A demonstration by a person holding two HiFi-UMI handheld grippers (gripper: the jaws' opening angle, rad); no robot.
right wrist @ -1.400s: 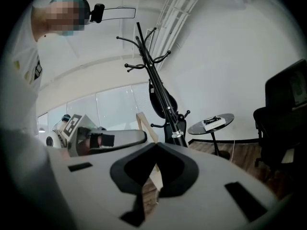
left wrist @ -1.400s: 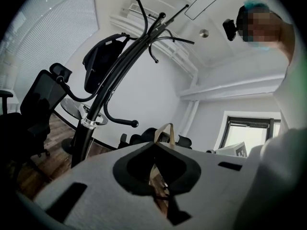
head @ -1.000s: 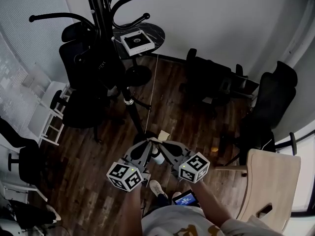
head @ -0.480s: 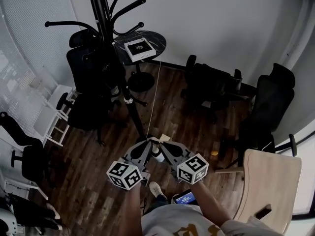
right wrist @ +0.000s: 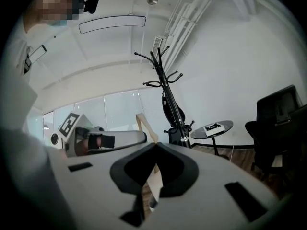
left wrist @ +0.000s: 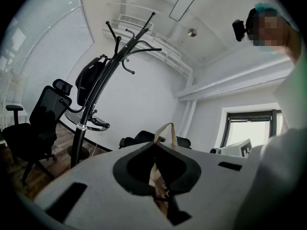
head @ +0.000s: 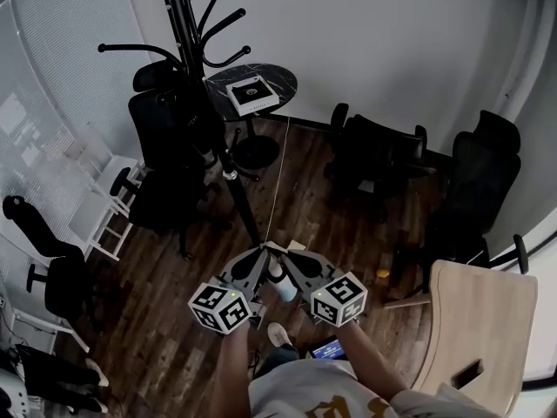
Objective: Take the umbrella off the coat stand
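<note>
The coat stand (head: 186, 33) rises from the wooden floor (head: 313, 207) at the far left, well apart from both tools. A dark bundle, judged to be the umbrella (left wrist: 88, 83), hangs from an upper hook against the pole. It should be light, with slack, slippery fabric, so grip the stiff shaft or handle near the hook. The left hand-held gripper (head: 261, 255) and right hand-held gripper (head: 291, 255) meet tip to tip, each closed on a tan strip (left wrist: 165, 131).
</note>
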